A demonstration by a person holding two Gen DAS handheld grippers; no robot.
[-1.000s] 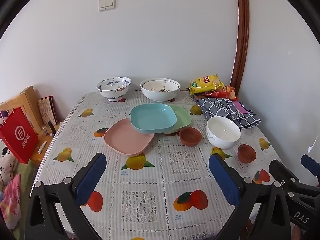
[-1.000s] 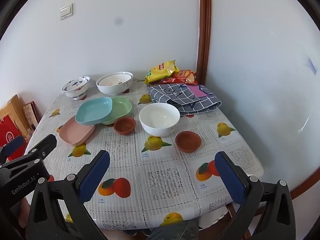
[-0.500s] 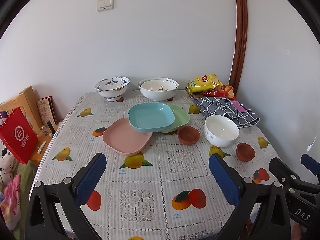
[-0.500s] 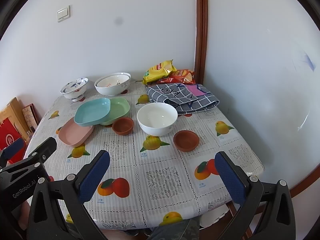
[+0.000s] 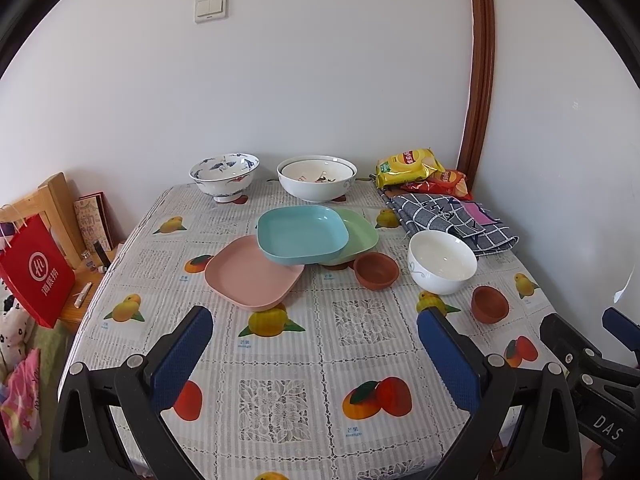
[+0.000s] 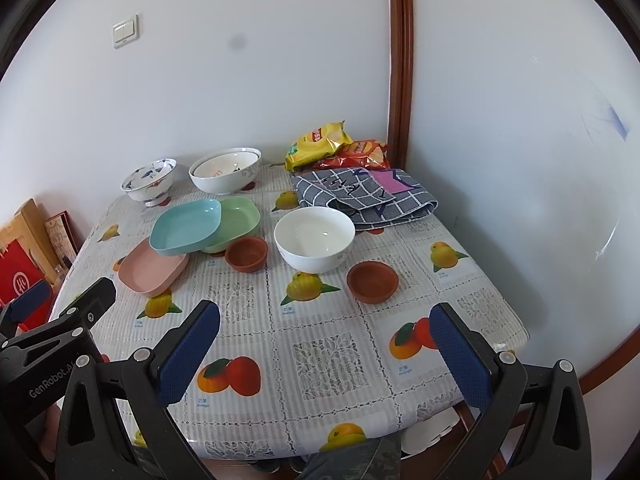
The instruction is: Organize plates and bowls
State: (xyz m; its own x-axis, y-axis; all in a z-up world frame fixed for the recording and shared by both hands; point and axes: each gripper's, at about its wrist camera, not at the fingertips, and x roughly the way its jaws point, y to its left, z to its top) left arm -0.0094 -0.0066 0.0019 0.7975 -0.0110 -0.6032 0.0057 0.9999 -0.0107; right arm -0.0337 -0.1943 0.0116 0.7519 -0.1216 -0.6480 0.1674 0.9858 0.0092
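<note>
— Much sorted yet?
— Hardly. Blue plate [image 5: 301, 237] tilted over pink plate [image 5: 252, 274] and green plate [image 5: 354, 235] mid-worktop; white bowl [image 6: 314, 237], clay bowls [image 6: 372, 281] scattered rightward. Left gripper [image 5: 316, 354], right gripper [image 6: 325, 352] — fingers wide apart, holding nothing.

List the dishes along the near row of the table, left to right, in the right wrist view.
pink plate → left brown clay bowl → plain white bowl → right brown clay bowl. The blue and green plates overlap above the pink one, so they are left out.
</note>
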